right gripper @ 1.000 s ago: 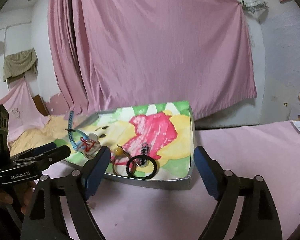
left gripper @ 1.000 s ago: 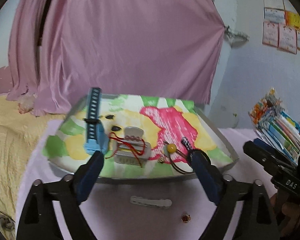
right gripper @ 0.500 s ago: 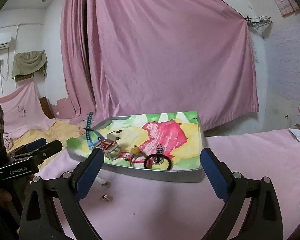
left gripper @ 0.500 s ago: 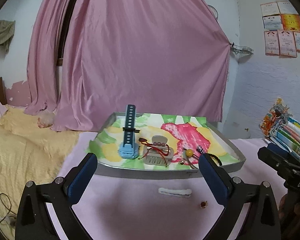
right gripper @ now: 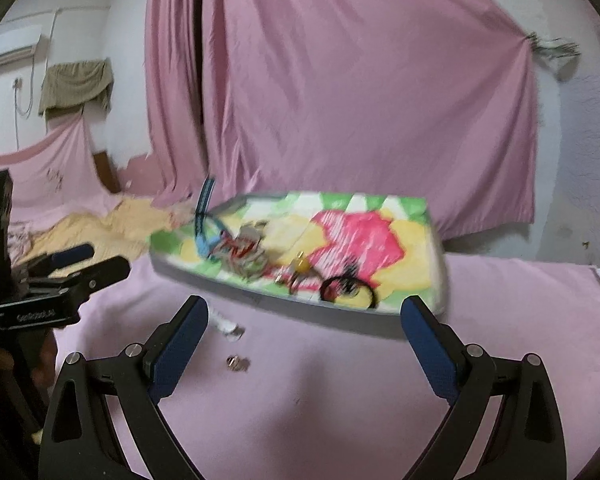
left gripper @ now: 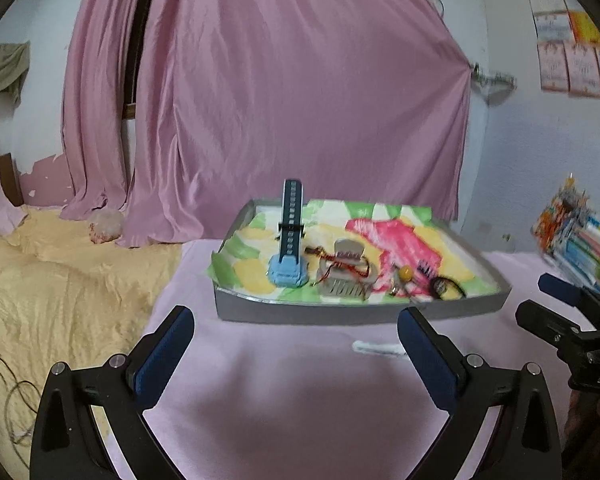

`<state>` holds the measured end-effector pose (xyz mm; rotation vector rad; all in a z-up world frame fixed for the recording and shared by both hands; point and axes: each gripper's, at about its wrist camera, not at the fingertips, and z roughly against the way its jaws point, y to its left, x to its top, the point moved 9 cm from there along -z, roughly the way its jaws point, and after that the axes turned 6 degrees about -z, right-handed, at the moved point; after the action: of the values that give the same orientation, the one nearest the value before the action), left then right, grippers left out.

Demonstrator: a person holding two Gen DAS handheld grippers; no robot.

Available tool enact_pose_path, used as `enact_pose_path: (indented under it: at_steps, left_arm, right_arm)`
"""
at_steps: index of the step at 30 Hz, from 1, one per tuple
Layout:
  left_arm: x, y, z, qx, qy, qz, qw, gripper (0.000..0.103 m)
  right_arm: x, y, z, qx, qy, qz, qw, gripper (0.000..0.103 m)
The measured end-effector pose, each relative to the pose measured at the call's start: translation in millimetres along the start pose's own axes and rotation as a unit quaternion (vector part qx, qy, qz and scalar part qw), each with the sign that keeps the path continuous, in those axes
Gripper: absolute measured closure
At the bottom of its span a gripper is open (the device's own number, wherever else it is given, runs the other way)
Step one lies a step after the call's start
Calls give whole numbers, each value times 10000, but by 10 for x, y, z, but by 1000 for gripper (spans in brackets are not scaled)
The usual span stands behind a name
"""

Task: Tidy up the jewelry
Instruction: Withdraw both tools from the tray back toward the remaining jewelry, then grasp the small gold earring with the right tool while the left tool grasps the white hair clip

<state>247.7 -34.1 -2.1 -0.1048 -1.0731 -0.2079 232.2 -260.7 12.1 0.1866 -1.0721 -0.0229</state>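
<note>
Pink cloth (left gripper: 284, 392) fills lower frame | both grippers, left (left gripper: 296, 344) and right (right gripper: 304, 340), have pulled back from tray (left gripper: 340, 314), jaws wide, empty | clip (left gripper: 376, 347) and stud (right gripper: 236, 362) still outside tray, centre frame; sorting unfinished

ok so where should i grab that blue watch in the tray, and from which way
Grip the dark strap, not the light blue watch body. The strap rises steeply from the tray, a thin band with air on both sides. Come from the near left, jaws closing across its width, clear of the red cord.
</note>
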Motion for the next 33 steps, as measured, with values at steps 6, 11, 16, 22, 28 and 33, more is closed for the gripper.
enact_pose_path:
  at_steps: [6,11,16,22,28,33]
  left_arm:
    - [-124,9,-168,-59,577,-41,9983,1]
    - [-241,70,-297,-77,997,96,9949,1]
    - [-330,109,-402,-72,1335,135,9909,1]
    - [-397,113,-501,-107,1606,172,9868,1]
    - [-388,95,-541,-148,1667,164,9858,1]
    - [-380,61,-573,-196,1681,152,9855,1]
  right_arm:
    - [-203,88,-238,115,863,139,9961,8]
    - [-359,81,-426,117,1468,73,9891,8]
    - [-468,144,-561,195,1901,145,9815,8]
    - [-518,260,-646,125,2103,447,9765,10]
    - [-500,270,-698,97,2165,535,9748,21]
    - [-508,232,-707,44,2154,563,9749,40]
